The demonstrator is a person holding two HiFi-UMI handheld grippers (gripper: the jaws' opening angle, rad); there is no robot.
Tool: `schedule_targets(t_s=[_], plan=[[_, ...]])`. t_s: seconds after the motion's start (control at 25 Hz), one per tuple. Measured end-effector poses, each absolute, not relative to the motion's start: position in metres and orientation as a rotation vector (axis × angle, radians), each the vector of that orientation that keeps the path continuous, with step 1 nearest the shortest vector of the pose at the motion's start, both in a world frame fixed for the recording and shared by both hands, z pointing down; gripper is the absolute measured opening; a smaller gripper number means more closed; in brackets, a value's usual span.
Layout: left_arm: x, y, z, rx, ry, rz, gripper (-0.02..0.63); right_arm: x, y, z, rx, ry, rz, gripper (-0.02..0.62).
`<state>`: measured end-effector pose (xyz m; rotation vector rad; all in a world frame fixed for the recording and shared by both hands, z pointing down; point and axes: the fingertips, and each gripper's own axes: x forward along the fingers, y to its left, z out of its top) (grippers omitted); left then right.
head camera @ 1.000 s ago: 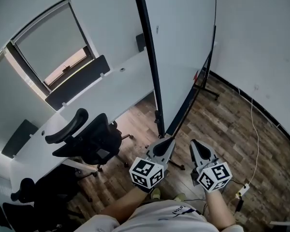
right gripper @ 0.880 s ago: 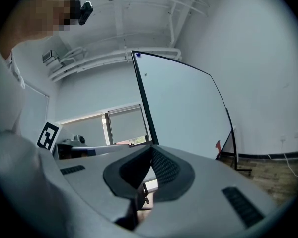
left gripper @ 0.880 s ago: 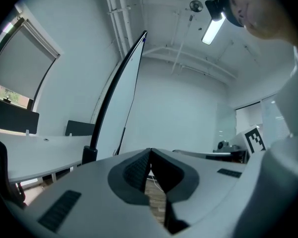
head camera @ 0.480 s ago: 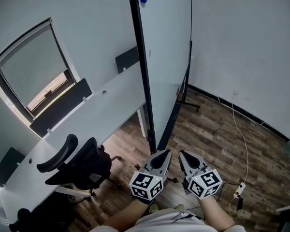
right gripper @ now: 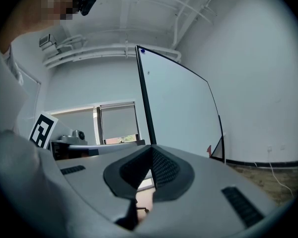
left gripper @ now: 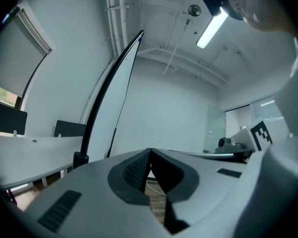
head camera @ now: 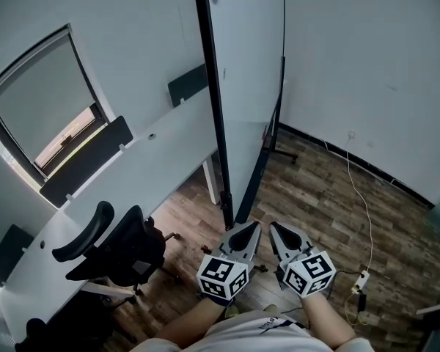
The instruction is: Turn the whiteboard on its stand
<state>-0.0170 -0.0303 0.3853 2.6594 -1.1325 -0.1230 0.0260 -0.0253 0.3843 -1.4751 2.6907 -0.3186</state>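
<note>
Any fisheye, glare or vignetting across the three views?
Head view: evenly lit, sharp; wide lens bows the whiteboard frame. Left gripper view: strong fisheye, black corners, ceiling light blown out. Right gripper view: same black corners, no glare.

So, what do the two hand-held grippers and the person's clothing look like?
Both the left hand-held gripper and the right hand-held gripper are grey, with tapering jaws lined by dark ribbed pads. Each carries a white cube with black square markers. The person wears a white top.
</note>
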Motion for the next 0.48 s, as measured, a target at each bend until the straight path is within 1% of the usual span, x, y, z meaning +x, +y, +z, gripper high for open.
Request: schedule_targets(t_s=[0.48], plan=[[-0.0063,-0.0270,0.3848,2.659,-1.141,-0.121,0.012,0.0357,-0.0228,0.3813,-1.462,2.696,-0.300,0.012]])
